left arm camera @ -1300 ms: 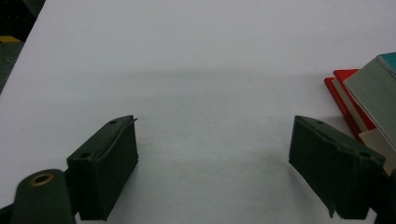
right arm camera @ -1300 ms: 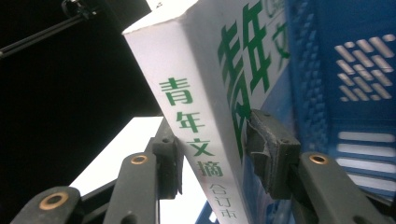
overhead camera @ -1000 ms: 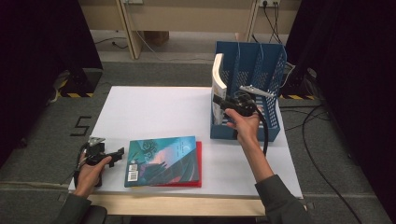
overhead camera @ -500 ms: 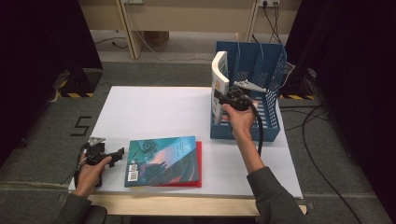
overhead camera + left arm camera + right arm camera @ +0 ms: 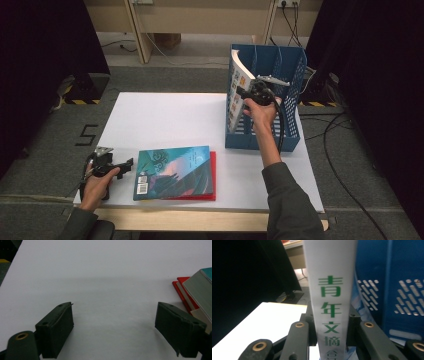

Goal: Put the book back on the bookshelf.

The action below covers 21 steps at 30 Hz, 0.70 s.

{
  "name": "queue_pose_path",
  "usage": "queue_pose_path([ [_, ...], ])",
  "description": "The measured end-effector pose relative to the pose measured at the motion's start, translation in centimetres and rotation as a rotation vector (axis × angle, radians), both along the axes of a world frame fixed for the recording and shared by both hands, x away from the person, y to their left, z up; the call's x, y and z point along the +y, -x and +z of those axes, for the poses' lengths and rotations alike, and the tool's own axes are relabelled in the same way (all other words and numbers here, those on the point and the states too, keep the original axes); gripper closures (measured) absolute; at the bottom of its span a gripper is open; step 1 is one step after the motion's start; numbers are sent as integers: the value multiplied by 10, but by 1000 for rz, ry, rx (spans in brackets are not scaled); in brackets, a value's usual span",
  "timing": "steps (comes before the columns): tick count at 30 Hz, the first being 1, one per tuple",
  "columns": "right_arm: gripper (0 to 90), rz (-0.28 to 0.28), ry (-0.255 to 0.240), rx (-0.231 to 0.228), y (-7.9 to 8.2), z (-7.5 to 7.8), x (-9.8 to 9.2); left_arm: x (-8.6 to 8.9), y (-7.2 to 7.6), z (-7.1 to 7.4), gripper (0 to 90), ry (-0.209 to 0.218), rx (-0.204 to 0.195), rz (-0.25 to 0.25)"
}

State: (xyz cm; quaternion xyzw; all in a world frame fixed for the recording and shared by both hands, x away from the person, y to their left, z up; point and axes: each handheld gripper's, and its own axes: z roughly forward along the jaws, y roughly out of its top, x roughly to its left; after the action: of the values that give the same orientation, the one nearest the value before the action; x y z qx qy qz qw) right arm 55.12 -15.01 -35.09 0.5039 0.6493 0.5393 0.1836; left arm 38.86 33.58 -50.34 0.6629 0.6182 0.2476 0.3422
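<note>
Right gripper (image 5: 246, 93) jaws just closing, now clamping white book (image 5: 331, 290) by spine; long axis standing upright between fingers, rack (image 5: 292, 75) just beyond.

The blue file rack (image 5: 289, 107) is perforated plastic. The white book (image 5: 329, 297) has a smooth paper spine. The table (image 5: 170, 120) looks matt white.
</note>
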Motion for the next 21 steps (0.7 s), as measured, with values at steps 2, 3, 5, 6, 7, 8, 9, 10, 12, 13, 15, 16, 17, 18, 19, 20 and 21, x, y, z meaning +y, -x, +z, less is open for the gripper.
queue_pose_path([
  [2,682,18,-2,3,2,0,2,1,0,0,147,6,3,1],
  [3,675,26,5,4,4,0,4,1,0,0,147,6,3,2],
  [5,647,44,9,0,11,-1,7,1,0,0,146,3,2,-2],
  [6,631,58,13,-3,13,-1,8,1,0,0,146,3,5,0],
  [7,631,58,13,-3,13,-1,8,1,0,0,146,3,5,0],
  [8,612,66,15,0,15,-2,10,1,0,0,146,6,3,1],
  [9,537,73,3,17,17,-3,12,1,0,0,146,7,3,1],
  [10,537,73,3,17,17,-3,12,1,0,0,146,3,4,-1],
  [12,542,98,5,26,20,-6,14,1,0,0,147,3,4,-1],
  [13,550,112,16,22,24,-6,15,1,0,0,146,3,2,-1],
  [15,561,115,13,25,27,-7,15,0,0,0,146,1,2,-3],
  [16,567,115,20,21,27,-7,15,0,0,0,146,1,2,-2],
  [17,576,110,25,21,27,-7,15,1,0,0,146,2,3,-1],
  [18,586,97,32,16,27,-6,16,1,0,0,146,2,3,-1],
  [19,586,97,32,16,27,-6,16,1,0,0,146,3,1,-2],
  [20,608,96,50,9,27,-5,17,1,0,0,146,2,3,-1],
  [21,615,95,61,7,28,-5,18,1,0,0,146,4,4,0],
])
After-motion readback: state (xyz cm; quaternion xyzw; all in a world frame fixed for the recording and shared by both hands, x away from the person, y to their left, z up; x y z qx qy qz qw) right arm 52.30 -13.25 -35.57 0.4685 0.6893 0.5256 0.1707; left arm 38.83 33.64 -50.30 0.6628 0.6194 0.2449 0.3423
